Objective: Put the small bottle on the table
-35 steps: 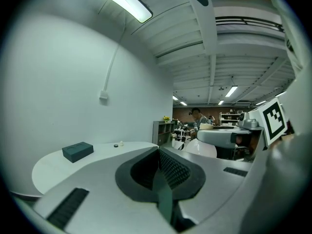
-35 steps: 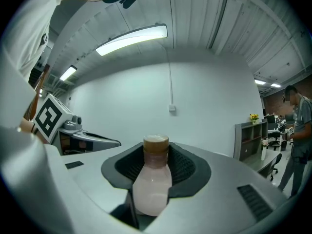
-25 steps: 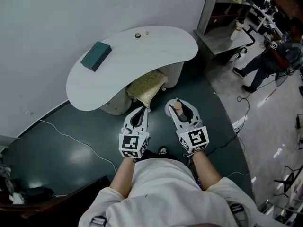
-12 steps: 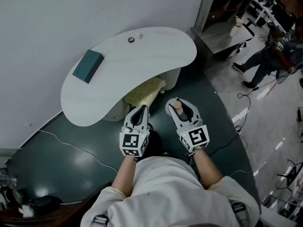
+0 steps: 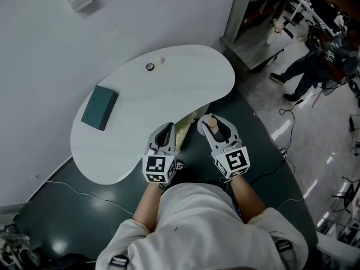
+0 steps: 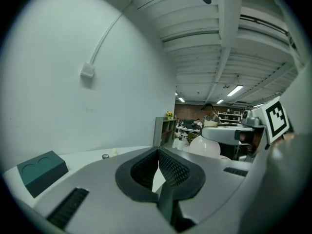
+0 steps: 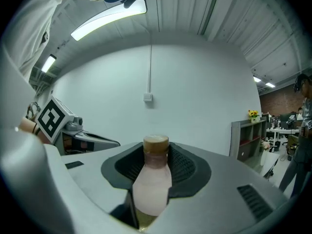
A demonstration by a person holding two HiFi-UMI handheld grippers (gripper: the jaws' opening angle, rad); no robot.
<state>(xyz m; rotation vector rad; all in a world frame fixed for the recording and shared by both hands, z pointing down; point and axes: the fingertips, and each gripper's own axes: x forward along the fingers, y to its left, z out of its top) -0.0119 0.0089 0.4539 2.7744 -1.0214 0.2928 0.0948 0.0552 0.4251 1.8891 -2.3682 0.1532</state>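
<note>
Starting on the left, the teal box [image 5: 99, 107] is sitting well away on the left part of the white table [image 5: 169, 94], so it is posing no threat to the placement. Farther back, a small dark ring [image 5: 149, 67] and a pale little item [image 5: 160, 61] are lying near the far edge, also clear of things.

Moving right, the left gripper [image 5: 167, 129] is hanging over the near edge of the table with its jaws pressed together and nothing between them. The worry here: it is riding just beside the working gripper, and a careless swing could be bumping the load.

Between the two, a yellowish cushioned stool [image 5: 184, 129] is peeking out from under the table.

Now the right gripper [image 5: 211, 120]: its jaws are standing partly apart and clamping the small bottle [image 5: 211, 127] upright, cap up, pads gripping around its neck and shoulder. The bottle is hovering just off the table's near edge, over the dark floor rather than the tabletop.

That is the big risk, I am thinking. Letting go here would be sending it to the floor. Setting it right at the curved rim could be leaving it teetering. And a tall, narrow bottle released before its base is resting flat is likely to be toppling and rolling.
</note>
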